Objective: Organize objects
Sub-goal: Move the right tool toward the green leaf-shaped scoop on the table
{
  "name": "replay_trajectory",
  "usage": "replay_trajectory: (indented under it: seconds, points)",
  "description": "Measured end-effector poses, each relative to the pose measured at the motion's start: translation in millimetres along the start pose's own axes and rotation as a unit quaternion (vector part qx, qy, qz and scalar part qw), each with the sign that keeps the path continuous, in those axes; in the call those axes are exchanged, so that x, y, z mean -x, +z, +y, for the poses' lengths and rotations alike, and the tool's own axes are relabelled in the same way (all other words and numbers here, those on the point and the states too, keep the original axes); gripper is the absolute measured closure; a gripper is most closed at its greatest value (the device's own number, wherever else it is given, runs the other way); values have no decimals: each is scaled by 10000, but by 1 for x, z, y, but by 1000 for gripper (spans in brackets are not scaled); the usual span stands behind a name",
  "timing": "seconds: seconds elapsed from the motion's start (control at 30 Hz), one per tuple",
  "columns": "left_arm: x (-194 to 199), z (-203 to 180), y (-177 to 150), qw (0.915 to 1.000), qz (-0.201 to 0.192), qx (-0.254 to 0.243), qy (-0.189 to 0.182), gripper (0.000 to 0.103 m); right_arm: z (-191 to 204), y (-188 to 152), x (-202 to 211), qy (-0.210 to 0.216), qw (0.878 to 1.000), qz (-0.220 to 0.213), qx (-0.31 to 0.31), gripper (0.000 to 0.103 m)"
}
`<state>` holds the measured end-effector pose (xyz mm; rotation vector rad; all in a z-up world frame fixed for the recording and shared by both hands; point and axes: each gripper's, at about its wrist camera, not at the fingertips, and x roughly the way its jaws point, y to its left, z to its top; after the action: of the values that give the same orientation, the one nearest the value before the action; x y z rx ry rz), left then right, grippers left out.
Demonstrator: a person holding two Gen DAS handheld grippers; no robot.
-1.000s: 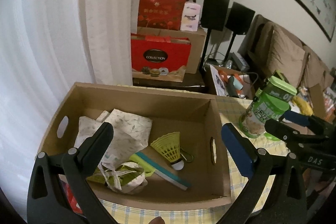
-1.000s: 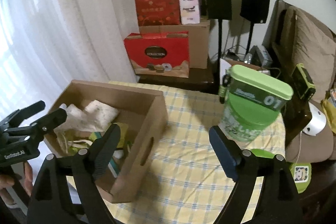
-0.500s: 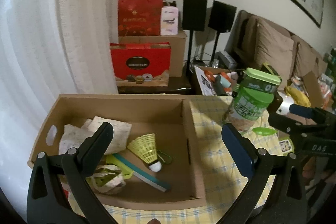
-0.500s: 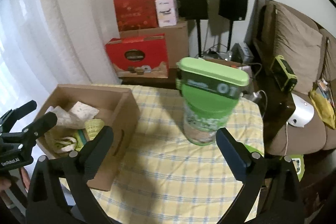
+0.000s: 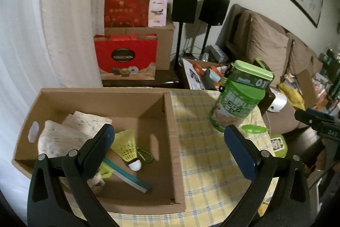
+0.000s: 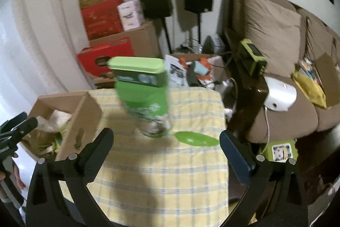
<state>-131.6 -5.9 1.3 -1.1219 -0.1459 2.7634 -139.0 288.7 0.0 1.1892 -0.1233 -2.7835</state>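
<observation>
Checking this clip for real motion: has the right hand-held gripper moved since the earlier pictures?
Yes. In its own view the green jar has slid from right of centre to left, so the right hand-held gripper has swung rightward.

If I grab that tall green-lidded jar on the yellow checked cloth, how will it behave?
The tall green-lidded jar stands upright, taller than wide, so a high push would likely tip it. Its round, glossy wrapped body may slip in the pads. It looks rigid; contents show near the base, so probably some weight. The right gripper is open, its jaws having just widened, nothing between them.

Yellow-checked table (image 5: 212,173), cardboard box (image 5: 170,131) at left, green canister (image 5: 238,105) upright, green leaf-shaped piece (image 5: 254,129) beside it
</observation>
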Motion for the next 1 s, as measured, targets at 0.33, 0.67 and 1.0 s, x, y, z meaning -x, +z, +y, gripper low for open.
replay_trajectory:
  seconds: [0.33, 0.67, 1.0]
  points:
    - [-14, -13, 2, 9989, 154, -6, -432, 0, -53, -13, -33, -178, 9986, 286, -396, 1]
    - [-29, -11, -4, 9986, 337, -8, -417, 0, -62, -26, -106, -171, 9955, 886, -278, 1]
    - [-42, -14, -8, 9982, 479, -185, -300, 0, -55, -24, -154, -148, 9923, 1187, 336, 4]
